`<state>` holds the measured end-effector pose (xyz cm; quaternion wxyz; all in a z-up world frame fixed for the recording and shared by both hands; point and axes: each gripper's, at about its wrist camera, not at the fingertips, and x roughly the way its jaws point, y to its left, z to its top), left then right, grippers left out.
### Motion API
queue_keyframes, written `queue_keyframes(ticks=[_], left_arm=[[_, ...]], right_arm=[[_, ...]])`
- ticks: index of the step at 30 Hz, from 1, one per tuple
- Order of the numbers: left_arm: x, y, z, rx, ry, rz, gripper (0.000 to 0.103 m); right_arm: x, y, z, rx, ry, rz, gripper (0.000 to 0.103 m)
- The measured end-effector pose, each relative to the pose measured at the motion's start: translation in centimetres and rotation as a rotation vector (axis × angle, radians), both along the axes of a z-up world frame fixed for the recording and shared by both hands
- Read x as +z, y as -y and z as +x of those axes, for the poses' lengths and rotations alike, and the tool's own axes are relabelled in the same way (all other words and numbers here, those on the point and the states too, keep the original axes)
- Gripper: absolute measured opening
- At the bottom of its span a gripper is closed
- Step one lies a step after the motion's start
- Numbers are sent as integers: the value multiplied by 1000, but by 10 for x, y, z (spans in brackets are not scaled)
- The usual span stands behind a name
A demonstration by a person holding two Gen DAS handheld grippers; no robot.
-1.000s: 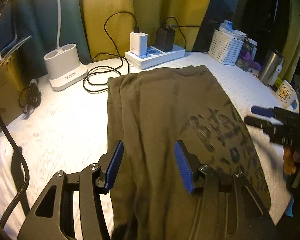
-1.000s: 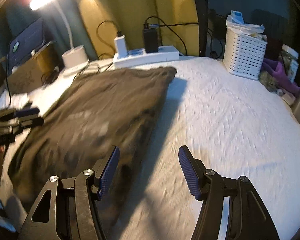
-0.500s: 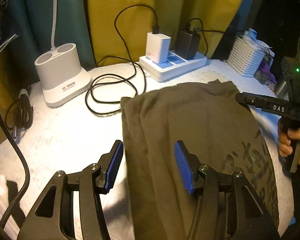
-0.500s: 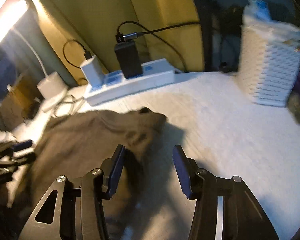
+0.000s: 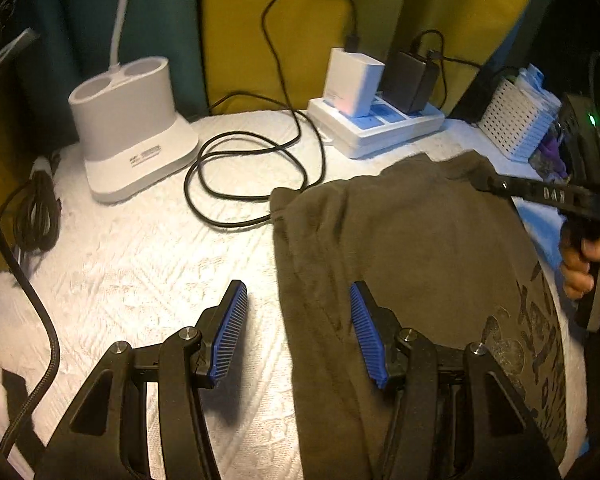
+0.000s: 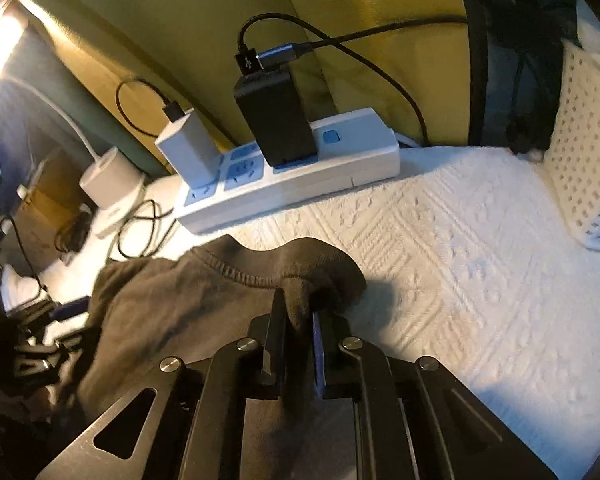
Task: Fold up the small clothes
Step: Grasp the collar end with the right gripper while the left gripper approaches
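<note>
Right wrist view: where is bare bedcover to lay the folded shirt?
Free: white bedcover between shirt, power strip and white basket. Crowded: far left, around the coiled black cable and lamp base.

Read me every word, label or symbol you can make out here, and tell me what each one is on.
"DAS": on the arm of the right tongs, seen upside down.
USB symbol: on the black plug above the black charger.
Dark print on the shirt: letters, too distorted to read.
Label on the white lamp base: too small to read.
</note>
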<state>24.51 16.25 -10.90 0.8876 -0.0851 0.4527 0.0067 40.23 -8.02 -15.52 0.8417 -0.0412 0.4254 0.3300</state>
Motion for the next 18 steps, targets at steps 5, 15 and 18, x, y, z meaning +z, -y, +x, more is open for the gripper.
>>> queue_keyframes(ticks=[5, 15, 18], left_arm=[[8, -2, -6, -2, 20, -28, 53], [1, 18, -5, -60, -27, -60, 80], [1, 25, -2, -84, -17, -50, 80]], right_arm=[[-4, 7, -16, -30, 46, -88, 13], [0, 33, -50, -48, 53, -32, 87], [-4, 27, -58, -5, 55, -20, 87]])
